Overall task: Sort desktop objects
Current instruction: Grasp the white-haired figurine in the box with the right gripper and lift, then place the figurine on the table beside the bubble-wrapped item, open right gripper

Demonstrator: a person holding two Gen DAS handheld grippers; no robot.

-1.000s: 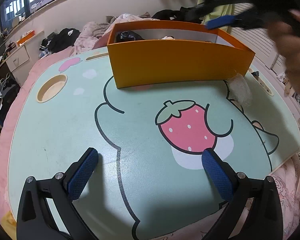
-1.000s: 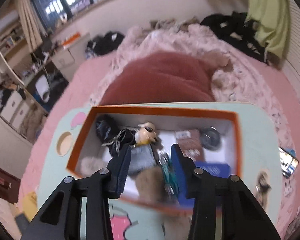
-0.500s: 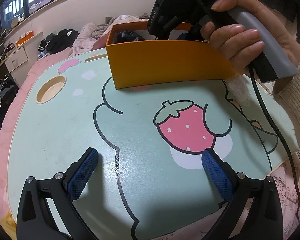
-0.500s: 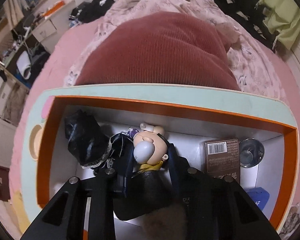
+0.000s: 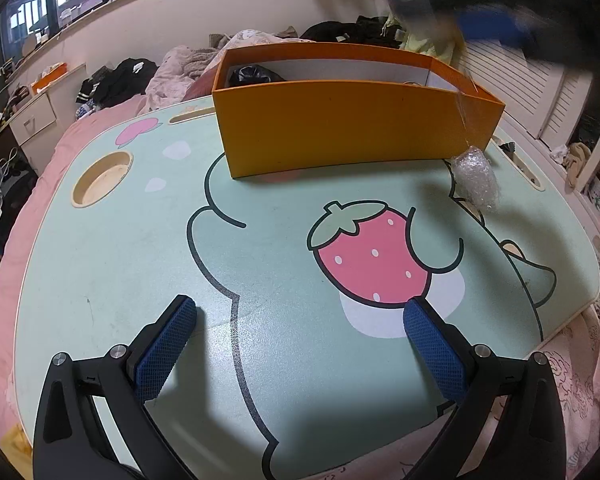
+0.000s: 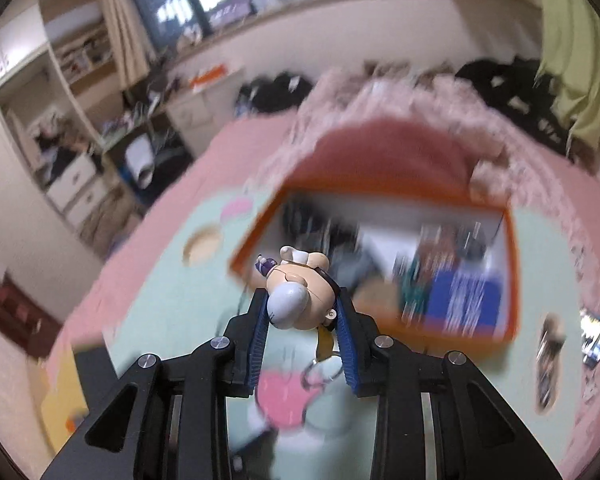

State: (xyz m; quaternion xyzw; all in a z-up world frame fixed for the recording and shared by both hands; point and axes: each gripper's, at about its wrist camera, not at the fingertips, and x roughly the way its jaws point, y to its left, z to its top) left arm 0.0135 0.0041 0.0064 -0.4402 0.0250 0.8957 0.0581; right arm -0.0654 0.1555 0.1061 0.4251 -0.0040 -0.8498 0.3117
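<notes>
Toy figure keychain (image 6: 300, 300), pinched at the head between the closed right gripper (image 6: 302, 320) fingers, held in the air near the orange box (image 5: 352, 128) at the tabletop (image 5: 120, 264) far edge, ring dangling; left gripper (image 5: 296, 344) open and empty over the near edge.

No legible text, label or number on anything in either view.

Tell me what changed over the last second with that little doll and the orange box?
The right gripper reached into the orange cardboard box, closed on the small big-headed figurine keychain and lifted it out above the mint cartoon table. The left gripper stayed open, the box and the bubble-wrap wad unmoved.
</notes>
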